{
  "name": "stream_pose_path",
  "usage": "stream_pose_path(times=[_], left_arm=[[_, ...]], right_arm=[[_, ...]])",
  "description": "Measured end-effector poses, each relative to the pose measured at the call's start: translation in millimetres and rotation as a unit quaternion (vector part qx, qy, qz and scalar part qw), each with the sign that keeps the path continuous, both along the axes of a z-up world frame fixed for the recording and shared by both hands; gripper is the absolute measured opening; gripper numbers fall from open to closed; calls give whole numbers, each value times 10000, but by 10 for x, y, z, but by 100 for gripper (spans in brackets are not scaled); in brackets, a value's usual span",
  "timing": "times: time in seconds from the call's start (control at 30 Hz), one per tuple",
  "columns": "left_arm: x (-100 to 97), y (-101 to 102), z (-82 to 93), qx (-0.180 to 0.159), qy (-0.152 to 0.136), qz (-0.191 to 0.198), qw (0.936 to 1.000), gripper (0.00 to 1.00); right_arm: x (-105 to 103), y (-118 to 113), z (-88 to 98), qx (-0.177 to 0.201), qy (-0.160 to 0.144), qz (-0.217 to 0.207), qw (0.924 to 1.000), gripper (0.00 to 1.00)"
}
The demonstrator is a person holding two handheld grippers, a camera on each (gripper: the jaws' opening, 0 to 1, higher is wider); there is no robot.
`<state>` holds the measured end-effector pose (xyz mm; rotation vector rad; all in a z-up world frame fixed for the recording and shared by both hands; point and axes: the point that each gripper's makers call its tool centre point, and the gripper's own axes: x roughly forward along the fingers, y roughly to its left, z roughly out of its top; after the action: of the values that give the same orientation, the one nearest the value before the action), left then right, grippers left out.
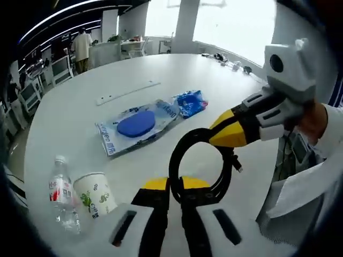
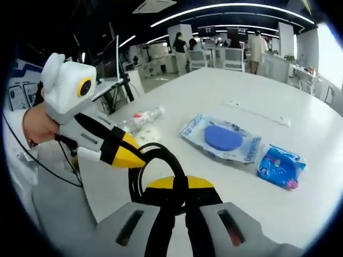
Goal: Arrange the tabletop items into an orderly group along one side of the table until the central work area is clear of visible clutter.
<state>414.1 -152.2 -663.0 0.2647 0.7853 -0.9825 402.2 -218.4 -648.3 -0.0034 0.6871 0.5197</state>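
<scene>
Your left gripper (image 1: 170,186) and right gripper (image 2: 179,184) both clamp a coiled black cable (image 1: 197,160), held just above the white bench (image 1: 80,115); your fingers are closed on its loop from opposite sides. Print on the blue sponge packet (image 1: 136,126) and small blue pouch (image 1: 190,103) is too blurred to read. A red-labelled water bottle (image 1: 63,195) touches the paper cup (image 1: 95,195).

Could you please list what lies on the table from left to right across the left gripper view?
Water bottle → paper cup → clear bag with the blue disc → small blue packet → right hand-held gripper, meeting the coiled black cable.
</scene>
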Motion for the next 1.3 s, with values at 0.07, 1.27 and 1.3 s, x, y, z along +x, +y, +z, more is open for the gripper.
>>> stream_pose_path(times=[0.07,1.27,1.3], left_arm=[[0,-160,57,-24,-22,-157,9999,4],[220,-1809,-397,130,708,-1423,9872,3],[228,-1816,-442,158,732,-1433,9868,3]], right_arm=[[-9,-147,60,2,-32,-121,9999,2],[102,-1725,-400,59,483,-1457,9881,2],[112,-1729,-431,83,525,-1472,9877,2]])
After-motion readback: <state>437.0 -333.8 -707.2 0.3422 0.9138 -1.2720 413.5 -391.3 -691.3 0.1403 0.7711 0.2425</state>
